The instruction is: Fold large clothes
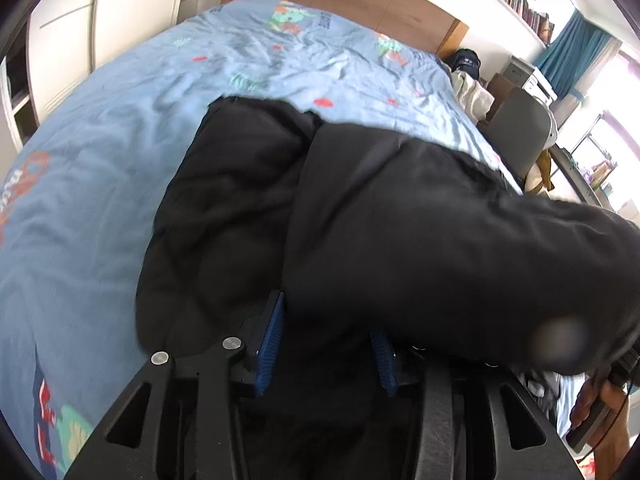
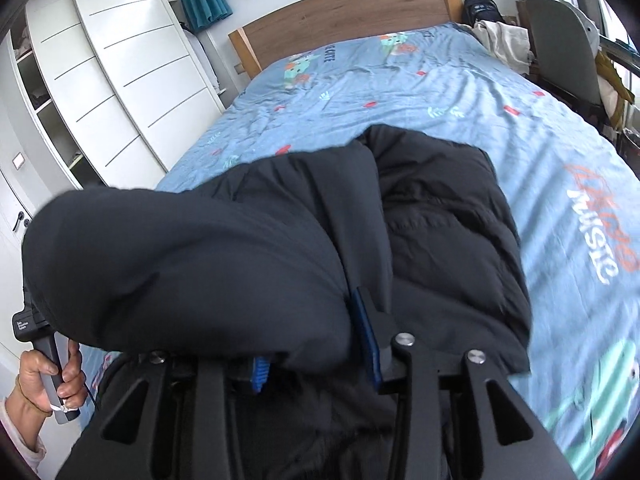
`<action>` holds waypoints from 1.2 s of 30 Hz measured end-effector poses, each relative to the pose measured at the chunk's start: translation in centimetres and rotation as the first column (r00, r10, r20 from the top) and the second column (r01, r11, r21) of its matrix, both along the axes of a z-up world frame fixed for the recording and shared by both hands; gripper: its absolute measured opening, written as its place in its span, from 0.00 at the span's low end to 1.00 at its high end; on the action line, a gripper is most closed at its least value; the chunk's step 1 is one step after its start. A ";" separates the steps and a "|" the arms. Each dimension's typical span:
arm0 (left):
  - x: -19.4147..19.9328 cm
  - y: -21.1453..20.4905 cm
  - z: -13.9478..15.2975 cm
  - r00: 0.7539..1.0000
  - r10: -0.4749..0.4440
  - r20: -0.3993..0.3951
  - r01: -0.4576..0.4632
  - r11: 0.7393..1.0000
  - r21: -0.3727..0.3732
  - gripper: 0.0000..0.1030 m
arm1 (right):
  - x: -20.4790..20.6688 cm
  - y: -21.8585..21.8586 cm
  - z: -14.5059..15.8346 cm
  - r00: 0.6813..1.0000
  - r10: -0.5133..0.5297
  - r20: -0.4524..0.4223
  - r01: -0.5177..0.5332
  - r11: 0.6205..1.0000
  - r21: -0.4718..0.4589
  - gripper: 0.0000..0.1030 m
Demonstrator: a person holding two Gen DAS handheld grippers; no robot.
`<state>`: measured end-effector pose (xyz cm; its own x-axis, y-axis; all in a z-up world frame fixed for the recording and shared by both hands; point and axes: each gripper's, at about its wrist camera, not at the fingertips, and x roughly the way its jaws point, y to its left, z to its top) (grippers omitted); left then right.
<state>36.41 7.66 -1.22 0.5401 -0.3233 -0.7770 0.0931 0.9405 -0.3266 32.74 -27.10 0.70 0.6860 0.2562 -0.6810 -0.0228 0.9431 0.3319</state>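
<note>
A black padded jacket (image 1: 240,208) (image 2: 440,220) lies on the blue patterned bed cover (image 1: 100,160) (image 2: 540,140). A thick fold of it (image 1: 440,240) (image 2: 180,260) is lifted and spans the space between my two grippers. My left gripper (image 1: 326,320) has its jaws apart, with jacket fabric draped into the gap and hiding the right fingertip. My right gripper (image 2: 310,320) also stands parted, and the fold covers its left fingertip. The blue pads (image 1: 272,344) (image 2: 368,336) do not appear to press on the cloth.
A wooden headboard (image 2: 352,12) ends the bed. A white wardrobe (image 2: 120,72) stands on one side. On the other side are a grey chair (image 2: 560,40), a dark bag (image 2: 480,8) and piled clothes. A hand (image 2: 52,376) (image 1: 600,408) grips each handle.
</note>
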 end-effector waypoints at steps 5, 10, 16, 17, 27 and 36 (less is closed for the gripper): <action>-3.6 1.8 0.4 1.000 -0.017 -0.017 0.018 1.000 0.007 0.40 | -4.4 -1.1 -0.1 0.999 -0.020 -0.029 0.019 1.000 -0.013 0.47; -4.5 2.5 3.8 0.999 -0.021 0.048 0.020 1.000 0.020 0.43 | -7.6 -2.4 2.5 0.998 -0.055 0.006 0.055 0.996 -0.068 0.49; -2.1 -0.5 8.0 0.988 -0.047 0.146 0.046 0.999 0.010 0.57 | -5.1 0.7 8.0 0.993 0.010 0.119 0.002 0.995 -0.097 0.66; -1.5 -1.4 8.2 0.986 -0.055 0.155 0.054 0.998 0.014 0.59 | -4.2 1.7 8.5 0.992 0.029 0.127 -0.016 0.995 -0.100 0.68; 3.3 -7.3 2.0 0.988 -0.095 0.123 0.070 0.978 0.195 0.63 | 3.1 8.2 3.6 0.982 0.181 0.057 -0.165 0.963 -0.211 0.70; 5.0 -7.7 -4.9 0.990 -0.072 0.123 0.037 0.965 0.261 0.68 | 4.5 5.3 -5.5 0.988 0.154 0.010 -0.148 0.967 -0.207 0.72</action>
